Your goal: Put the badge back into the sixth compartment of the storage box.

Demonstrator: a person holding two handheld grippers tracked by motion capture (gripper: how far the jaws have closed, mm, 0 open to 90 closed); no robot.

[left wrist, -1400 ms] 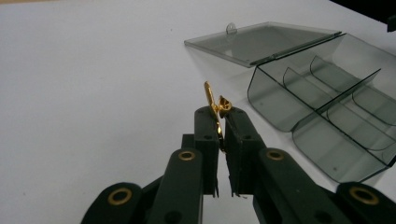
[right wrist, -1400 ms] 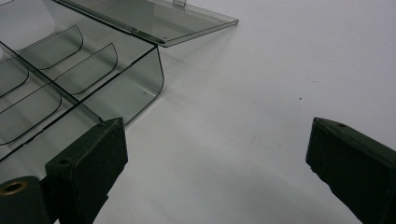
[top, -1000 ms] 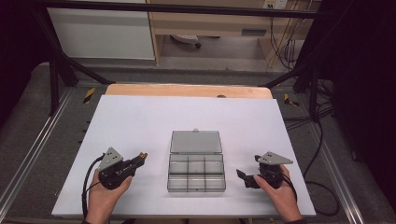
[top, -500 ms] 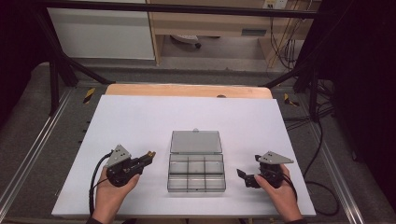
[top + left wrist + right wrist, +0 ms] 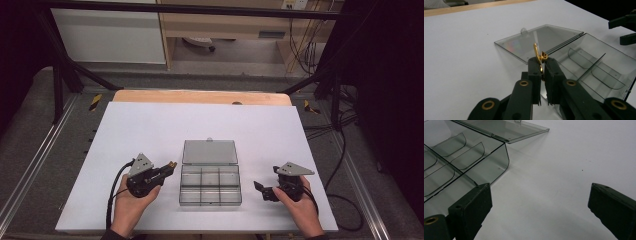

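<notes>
Nearest the person, the left gripper (image 5: pixel 167 167) sits just left of the clear box (image 5: pixel 210 185), its jaws pinched on a small gold clip (image 5: pixel 539 57). The left gripper view shows the clip standing upright between the pads; from above it is only a gold speck at the jaw tips. The right gripper (image 5: pixel 261 189) rests right of the box, jaws spread wide with nothing between them, over the white tabletop (image 5: pixel 564 170). Behind the compartments, the box's lid (image 5: pixel 209 152) lies flat open.
</notes>
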